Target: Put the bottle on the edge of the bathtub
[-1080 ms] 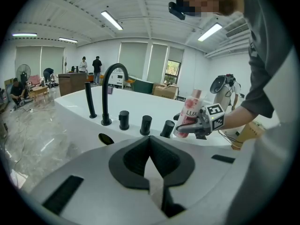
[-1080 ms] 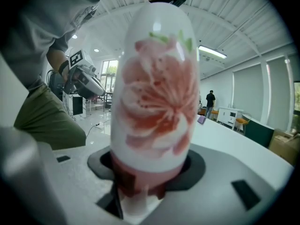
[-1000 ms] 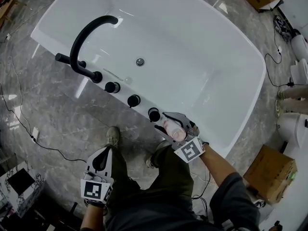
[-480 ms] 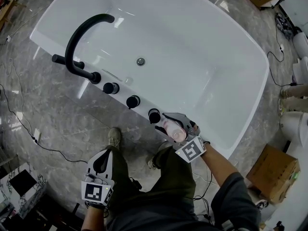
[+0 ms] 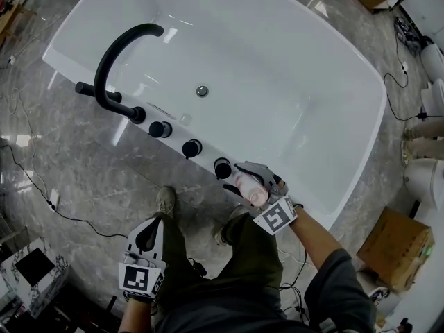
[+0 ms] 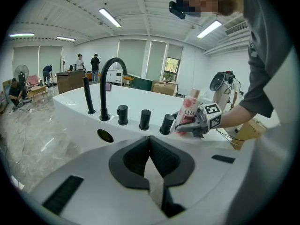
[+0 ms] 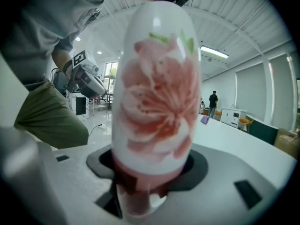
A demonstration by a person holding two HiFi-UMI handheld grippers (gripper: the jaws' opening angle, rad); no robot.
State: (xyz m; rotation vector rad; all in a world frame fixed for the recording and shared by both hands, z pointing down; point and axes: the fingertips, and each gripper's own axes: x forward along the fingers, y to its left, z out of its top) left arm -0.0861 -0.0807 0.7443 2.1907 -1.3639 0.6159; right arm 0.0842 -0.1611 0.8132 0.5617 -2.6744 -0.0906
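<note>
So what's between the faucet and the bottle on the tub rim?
Three black knobs in a row on the rim; this shows in the head view and the left gripper view.

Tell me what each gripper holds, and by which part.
The right gripper has the bottle between its jaws by the lower body; the jaws have just been opening, so a hold cannot be told. The left gripper is shut, empty.

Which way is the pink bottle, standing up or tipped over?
Standing up. The bottle stands straight on the bathtub edge.
</note>
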